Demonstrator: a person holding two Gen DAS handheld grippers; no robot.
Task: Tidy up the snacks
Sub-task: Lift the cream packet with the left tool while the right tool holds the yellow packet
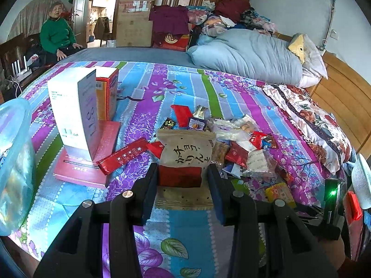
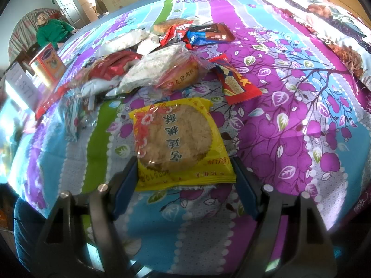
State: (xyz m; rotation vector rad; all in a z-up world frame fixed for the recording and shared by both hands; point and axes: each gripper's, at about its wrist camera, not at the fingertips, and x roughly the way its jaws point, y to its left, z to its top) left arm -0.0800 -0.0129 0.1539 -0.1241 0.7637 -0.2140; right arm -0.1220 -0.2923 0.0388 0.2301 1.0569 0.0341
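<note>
Left gripper [image 1: 183,176] clenched on tan snack pouch [image 1: 186,162] at frame centre, right gripper [image 2: 185,173] clamping yellow biscuit packet [image 2: 178,139] at lower centre, over striped bedspread [image 2: 289,127]

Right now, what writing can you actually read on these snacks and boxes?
"宫廷桃酥": yellow cookie packet.
"LIS": white box, partly legible.
Brush script: tan packet, which I cannot decipher.
Red strip packet: letters partly hidden.
Cardboard cartons: too blurred.

A person in a green sweater [image 1: 56,36] sits far left beside the bed. Folded clothes [image 1: 213,15] pile beyond a blue duvet [image 1: 250,55]; cardboard boxes [image 1: 135,16] stand by the doorway.
</note>
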